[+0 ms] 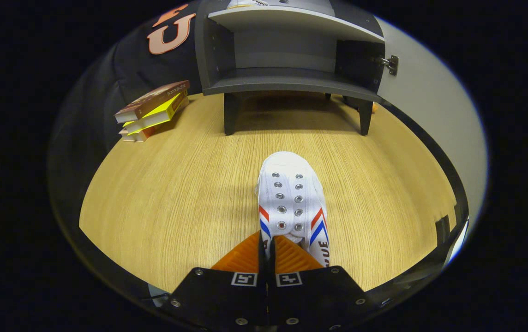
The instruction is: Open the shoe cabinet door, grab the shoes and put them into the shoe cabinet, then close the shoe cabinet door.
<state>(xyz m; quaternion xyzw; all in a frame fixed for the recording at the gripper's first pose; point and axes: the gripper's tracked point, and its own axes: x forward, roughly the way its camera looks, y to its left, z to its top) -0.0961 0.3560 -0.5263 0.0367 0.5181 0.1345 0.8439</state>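
One broad wooden tabletop (pixel 167 203) spreads out under everything, its pale grain running well beyond the fingers. At the far side, straight ahead of the gripper, stands the grey shoe cabinet (pixel 287 50) on short dark legs, its two shelves in plain sight and the lower one bare. Its pale door (pixel 435 115) is swung wide, off to the right of the fingers, hanging from a metal hinge (pixel 389 63) on the cabinet's right wall. Off to the far left, beside the cabinet's left leg, a small stack of books (pixel 153 110) lies slightly fanned. Nearer in, the white canvas shoe (pixel 291 193) with red and blue chevrons points its toe toward the cabinet, well short of it; whether its sole is touching the wood or lifted clear I can't tell. And the gripper (pixel 268 249): both fingers are squeezed together on the rear edge of the shoe's upper, gripping the shoe firmly.
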